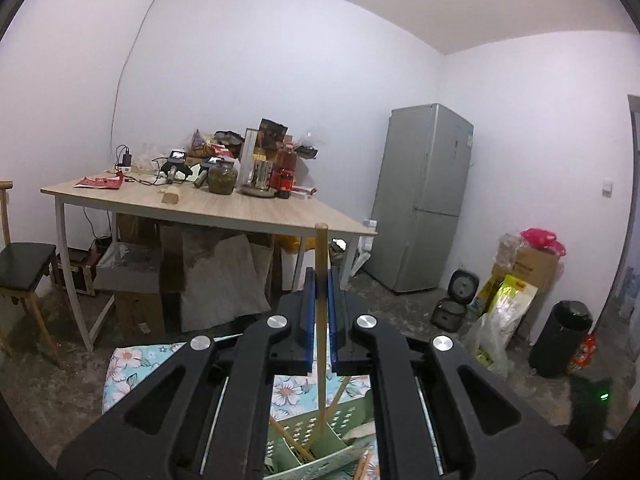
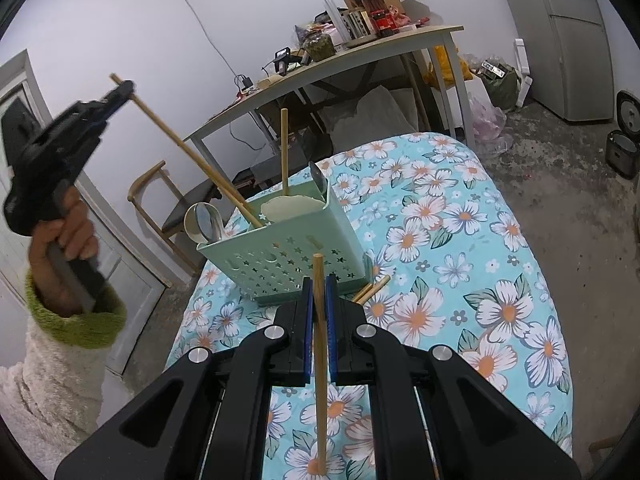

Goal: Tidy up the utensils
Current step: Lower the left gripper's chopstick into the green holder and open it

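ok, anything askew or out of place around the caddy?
Yes. Two loose chopsticks lie on the floral cloth beside the green caddy, outside it. The caddy itself sits tilted.

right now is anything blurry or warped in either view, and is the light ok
Right wrist view: the left gripper is slightly motion-blurred and the wooden table bows from fisheye. Left wrist view: sharp, walls curve, dark vignette in the corners. Light is soft and even in both.

Both grippers clamped, each in one hand

The left gripper [image 2: 122, 90] is raised at far left, gripped by a hand [image 2: 66, 232] in a green-cuffed white sleeve [image 2: 52, 364]; the right gripper [image 2: 319, 292] sits near, angled downward, jaws pinched together.
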Demonstrator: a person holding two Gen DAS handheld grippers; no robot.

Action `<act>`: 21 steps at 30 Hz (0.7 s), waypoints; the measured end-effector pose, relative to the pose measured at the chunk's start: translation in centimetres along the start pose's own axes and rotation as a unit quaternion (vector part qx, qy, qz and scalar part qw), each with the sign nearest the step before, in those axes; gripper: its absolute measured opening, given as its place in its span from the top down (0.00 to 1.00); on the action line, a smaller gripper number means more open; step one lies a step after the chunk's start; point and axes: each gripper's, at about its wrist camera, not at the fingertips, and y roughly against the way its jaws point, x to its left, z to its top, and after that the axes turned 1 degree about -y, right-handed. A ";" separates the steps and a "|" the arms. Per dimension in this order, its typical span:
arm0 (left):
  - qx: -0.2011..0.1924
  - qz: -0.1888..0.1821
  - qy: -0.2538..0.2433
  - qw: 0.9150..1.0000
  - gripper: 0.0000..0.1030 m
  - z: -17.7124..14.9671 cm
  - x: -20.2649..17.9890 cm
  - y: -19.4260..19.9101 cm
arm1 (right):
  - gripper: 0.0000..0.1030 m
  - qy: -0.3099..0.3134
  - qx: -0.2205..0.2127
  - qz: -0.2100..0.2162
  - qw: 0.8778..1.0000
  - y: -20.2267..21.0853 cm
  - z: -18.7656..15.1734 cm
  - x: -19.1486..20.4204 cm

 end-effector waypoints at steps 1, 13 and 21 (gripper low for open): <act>0.005 0.001 0.001 1.000 0.95 -0.6 0.0 -0.6 | 0.94 -0.001 0.001 0.000 1.000 -0.1 0.0 -0.1; 0.062 -0.008 0.034 0.997 0.94 -6.1 1.3 -4.6 | 0.94 -0.008 0.013 0.003 1.000 -1.0 -0.1 -0.9; 0.051 0.011 0.029 0.998 0.44 -6.1 1.7 -2.9 | 0.94 -0.008 0.010 0.003 1.000 -1.0 -0.2 -0.9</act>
